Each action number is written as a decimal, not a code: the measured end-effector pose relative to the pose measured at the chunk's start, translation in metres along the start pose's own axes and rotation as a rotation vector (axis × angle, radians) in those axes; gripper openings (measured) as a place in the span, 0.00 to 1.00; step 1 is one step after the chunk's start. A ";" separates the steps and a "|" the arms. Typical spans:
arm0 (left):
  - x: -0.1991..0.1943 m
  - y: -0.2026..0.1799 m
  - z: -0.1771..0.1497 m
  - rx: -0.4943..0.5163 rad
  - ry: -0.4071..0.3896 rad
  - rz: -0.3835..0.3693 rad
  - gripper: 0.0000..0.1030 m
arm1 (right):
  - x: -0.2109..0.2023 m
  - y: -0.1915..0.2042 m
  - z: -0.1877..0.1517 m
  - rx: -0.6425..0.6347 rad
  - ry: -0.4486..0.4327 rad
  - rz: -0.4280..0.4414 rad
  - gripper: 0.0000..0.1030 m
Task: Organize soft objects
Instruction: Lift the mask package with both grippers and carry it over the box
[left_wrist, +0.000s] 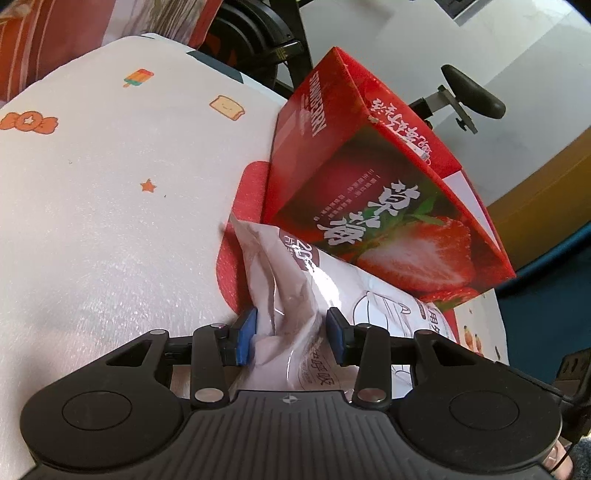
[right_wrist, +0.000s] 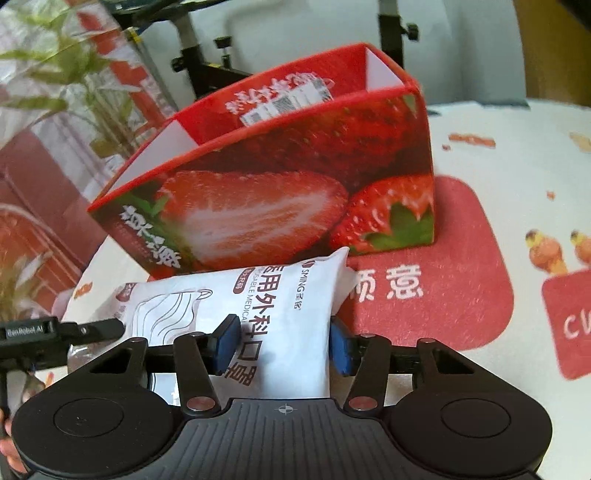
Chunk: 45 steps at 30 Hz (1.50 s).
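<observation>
A white plastic pack of face masks (left_wrist: 332, 291) lies on the printed tablecloth (left_wrist: 110, 221), against the front of an open-topped red strawberry carton (left_wrist: 369, 184). My left gripper (left_wrist: 291, 330) is shut on the pack's crumpled end, with a blue pad pressing each side. In the right wrist view the same pack (right_wrist: 280, 295) runs between the pads of my right gripper (right_wrist: 283, 345), which is shut on its other end just in front of the carton (right_wrist: 277, 184). A black finger of the left gripper (right_wrist: 99, 328) shows at the pack's left end.
The cloth (right_wrist: 480, 166) has red patches with white lettering to the right of the carton. A green plant (right_wrist: 55, 74) stands at the left. Behind the table are black metal frames (left_wrist: 258, 37) and a black padded seat (left_wrist: 472, 92).
</observation>
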<state>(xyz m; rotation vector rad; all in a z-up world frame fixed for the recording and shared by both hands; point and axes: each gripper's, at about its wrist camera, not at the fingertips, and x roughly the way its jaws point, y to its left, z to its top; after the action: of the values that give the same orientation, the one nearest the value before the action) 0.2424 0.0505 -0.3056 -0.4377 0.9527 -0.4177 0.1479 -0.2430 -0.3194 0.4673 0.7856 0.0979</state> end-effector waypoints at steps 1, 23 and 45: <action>-0.003 0.000 -0.001 -0.005 -0.002 -0.003 0.42 | -0.003 0.002 0.000 -0.021 -0.004 -0.003 0.46; -0.091 -0.031 0.006 0.081 -0.214 -0.071 0.42 | -0.082 0.052 0.031 -0.377 -0.176 0.090 0.45; -0.050 -0.115 0.101 0.281 -0.309 -0.002 0.41 | -0.059 0.024 0.156 -0.602 -0.402 -0.034 0.38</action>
<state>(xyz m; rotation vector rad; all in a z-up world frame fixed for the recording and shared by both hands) 0.2853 -0.0019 -0.1598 -0.2372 0.5834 -0.4633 0.2172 -0.2937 -0.1744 -0.1005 0.3386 0.1942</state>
